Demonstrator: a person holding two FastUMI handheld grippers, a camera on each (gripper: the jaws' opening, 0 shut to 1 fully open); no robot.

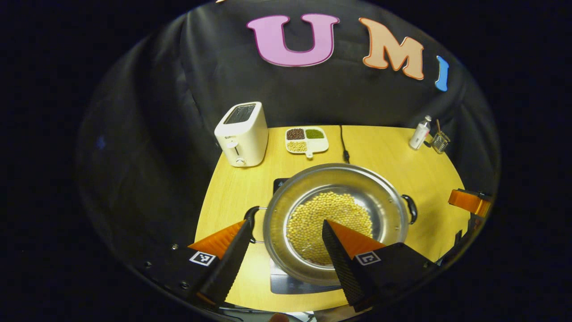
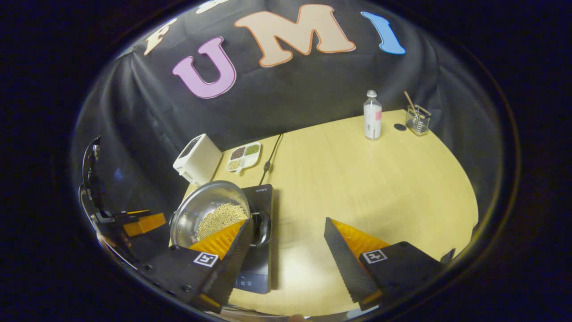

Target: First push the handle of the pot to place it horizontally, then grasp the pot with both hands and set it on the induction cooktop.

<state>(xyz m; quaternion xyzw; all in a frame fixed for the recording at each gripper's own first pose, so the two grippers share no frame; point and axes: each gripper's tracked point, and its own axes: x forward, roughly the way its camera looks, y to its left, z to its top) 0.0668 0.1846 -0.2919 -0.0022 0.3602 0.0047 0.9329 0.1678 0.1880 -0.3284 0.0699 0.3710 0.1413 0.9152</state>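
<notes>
Both ridged orange claws [image 1: 286, 228] [image 2: 286, 226] gape apart; round steel pot [image 1: 393, 201] of beans rests on glossy black cooktop [image 2: 261, 264].

Steel pot [image 1: 336, 221] of yellow beans (black side handles level), sitting on the black induction cooktop [image 2: 258, 232]

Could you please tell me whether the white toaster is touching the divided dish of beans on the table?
Apart. The left gripper view shows a strip of bare table between the toaster and the divided dish.

No legible text, small unreadable print on toaster [image 1: 241, 134] front, cooktop [image 2: 261, 210] edge lettering too small
</notes>
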